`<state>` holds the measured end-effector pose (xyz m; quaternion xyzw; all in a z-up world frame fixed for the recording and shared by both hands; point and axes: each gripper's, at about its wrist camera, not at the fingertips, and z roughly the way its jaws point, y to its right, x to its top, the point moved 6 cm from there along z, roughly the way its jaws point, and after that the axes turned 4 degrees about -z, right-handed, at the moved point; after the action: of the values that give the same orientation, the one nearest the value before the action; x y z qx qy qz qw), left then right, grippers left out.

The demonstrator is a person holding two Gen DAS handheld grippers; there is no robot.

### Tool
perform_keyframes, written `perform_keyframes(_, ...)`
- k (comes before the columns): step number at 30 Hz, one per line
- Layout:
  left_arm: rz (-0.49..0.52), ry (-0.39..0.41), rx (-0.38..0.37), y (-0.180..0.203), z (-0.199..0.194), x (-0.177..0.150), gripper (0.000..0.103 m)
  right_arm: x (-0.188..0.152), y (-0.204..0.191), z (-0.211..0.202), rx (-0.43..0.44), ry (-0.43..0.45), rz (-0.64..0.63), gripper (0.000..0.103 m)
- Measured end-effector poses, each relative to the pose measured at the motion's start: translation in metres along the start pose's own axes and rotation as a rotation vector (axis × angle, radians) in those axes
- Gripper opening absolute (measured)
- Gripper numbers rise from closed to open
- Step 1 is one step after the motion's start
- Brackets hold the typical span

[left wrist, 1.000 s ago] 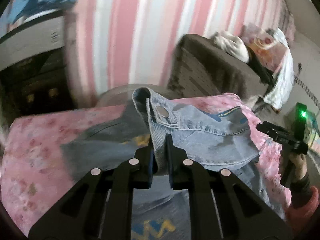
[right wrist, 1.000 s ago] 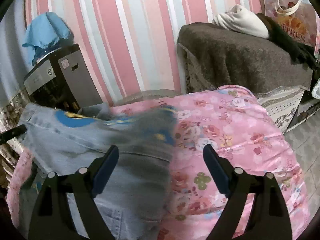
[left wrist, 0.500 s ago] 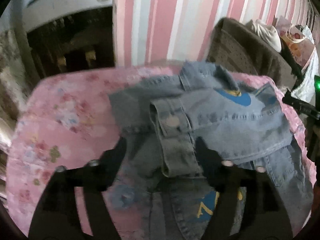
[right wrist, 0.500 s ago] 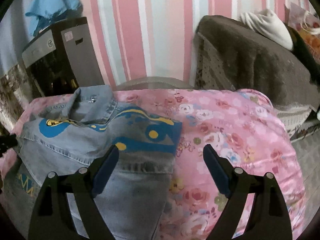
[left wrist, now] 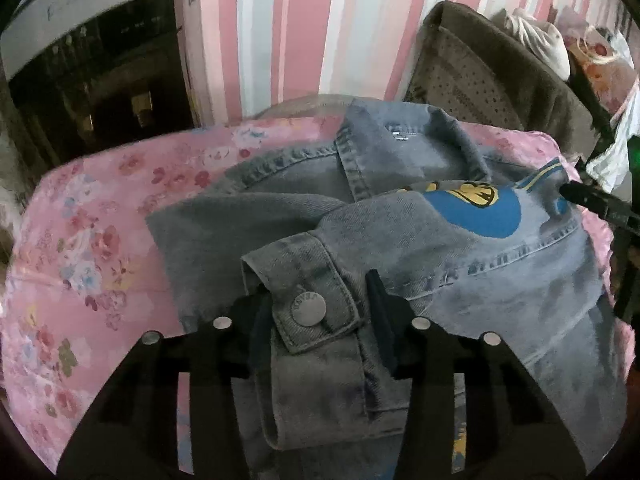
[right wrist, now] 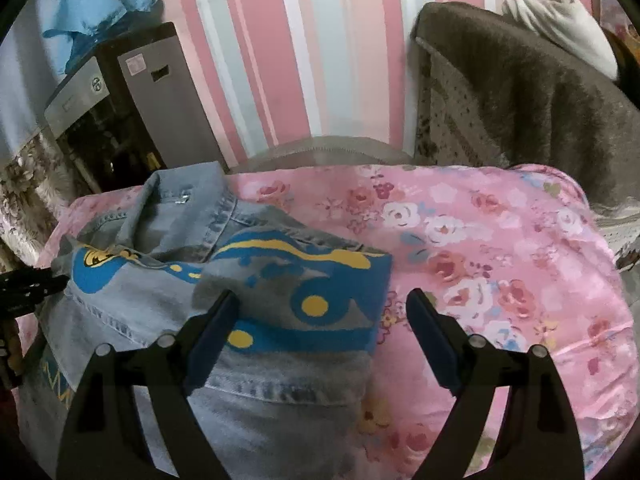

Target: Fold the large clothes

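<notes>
The denim jacket (left wrist: 460,264) lies partly folded on the pink floral cover (left wrist: 92,248), its sleeve cuff (left wrist: 304,296) laid across the body, the blue and yellow print (right wrist: 304,300) facing up. The left gripper (left wrist: 316,312) stands released, its fingers on either side of the cuff. The right gripper (right wrist: 322,320) hangs spread wide over the jacket's right edge.

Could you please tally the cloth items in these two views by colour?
Blue denim: 1, the denim jacket.
Pink floral: 1, the bedspread.
Brown: 1, the blanket.
White: 1, the white bundle.
Light blue: 1, the blue cloth.
Total: 5.
</notes>
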<state>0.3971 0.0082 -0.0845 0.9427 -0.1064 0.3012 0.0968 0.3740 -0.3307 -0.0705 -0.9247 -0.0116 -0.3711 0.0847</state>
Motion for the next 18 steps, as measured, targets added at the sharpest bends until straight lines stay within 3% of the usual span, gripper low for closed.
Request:
perform_keyframes(4, 0.038, 0.037, 0.025, 0.002, -0.008, 0.0, 0.04, -0.001, -0.004, 0.009, 0.026, -0.032, 0.002, 0.06)
perform_keyframes(6, 0.065, 0.068, 0.044, 0.005, -0.013, 0.002, 0.039, 0.0, -0.009, 0.012, 0.029, -0.034, -0.014, 0.038)
perform_keyframes(7, 0.072, 0.084, 0.05, 0.006, -0.017, 0.004, 0.039, 0.001, -0.011, 0.012, 0.024, -0.027, -0.022, 0.034)
perform_keyframes(8, 0.073, 0.095, 0.05, 0.006, -0.019, 0.006, 0.039, 0.003, -0.017, 0.013, 0.023, -0.023, -0.043, 0.019)
perform_keyframes(9, 0.071, 0.111, 0.054, 0.005, -0.021, 0.008, 0.039, 0.004, -0.02, 0.014, 0.014, -0.019, -0.058, 0.011)
perform_keyframes(12, 0.061, 0.115, 0.061, 0.0, -0.021, 0.014, 0.039, 0.009, -0.029, 0.026, -0.024, -0.057, -0.106, 0.01)
perform_keyframes(18, 0.064, 0.079, 0.057, -0.005, -0.009, 0.008, 0.039, 0.01, -0.02, 0.037, 0.038, -0.101, -0.054, 0.01)
